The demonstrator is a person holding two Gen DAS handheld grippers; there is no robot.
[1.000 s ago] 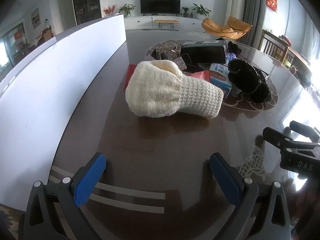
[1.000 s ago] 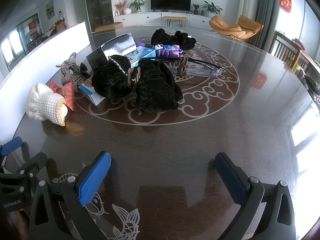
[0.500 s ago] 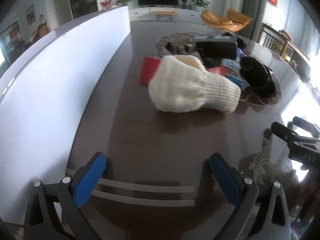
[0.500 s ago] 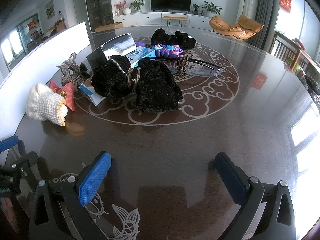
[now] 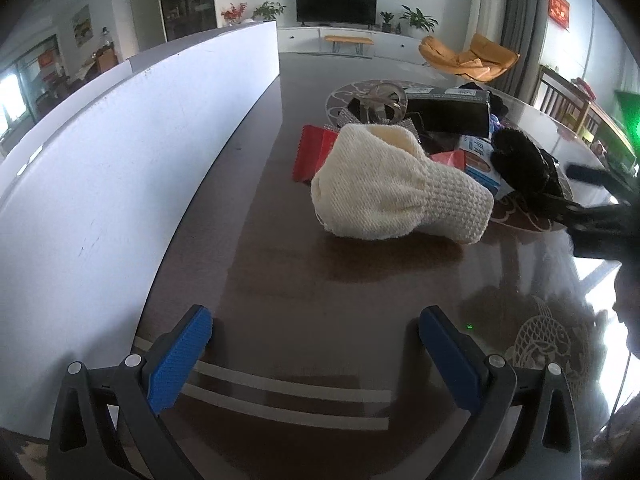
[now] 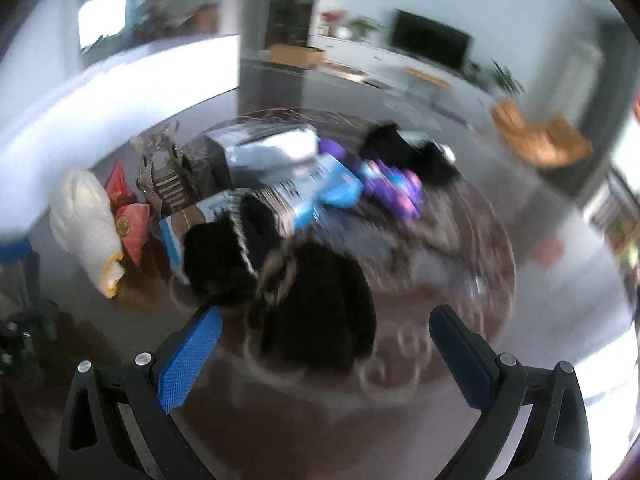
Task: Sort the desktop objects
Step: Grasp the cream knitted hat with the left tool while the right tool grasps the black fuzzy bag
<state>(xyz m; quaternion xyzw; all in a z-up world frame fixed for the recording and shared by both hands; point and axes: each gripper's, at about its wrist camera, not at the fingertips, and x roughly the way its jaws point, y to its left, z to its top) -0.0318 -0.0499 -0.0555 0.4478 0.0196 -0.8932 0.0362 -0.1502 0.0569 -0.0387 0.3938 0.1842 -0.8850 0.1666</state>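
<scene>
A cream knitted hat (image 5: 396, 188) lies on the dark table (image 5: 320, 292), ahead of my open, empty left gripper (image 5: 316, 344). Behind it lie a red packet (image 5: 312, 152), a black box (image 5: 448, 114), a blue-and-white box (image 5: 478, 160) and a black furry piece (image 5: 520, 160). My right gripper (image 6: 326, 346) is open and empty, close over black furry items (image 6: 316, 300); this view is blurred. The hat (image 6: 86, 220), blue box (image 6: 316, 196) and a purple toy (image 6: 394, 190) show there too. The right gripper also shows at the right edge of the left wrist view (image 5: 600, 216).
A long white board (image 5: 120, 152) stands along the table's left side. A clear hair claw (image 5: 380, 100) lies behind the hat. A white carved ring pattern (image 6: 400, 360) marks the table's middle. Chairs and a TV stand beyond the table.
My right gripper has swung forward and left, close over the black furry items, and its view is blurred by motion. My left gripper has shifted slightly; the hat has not moved.
</scene>
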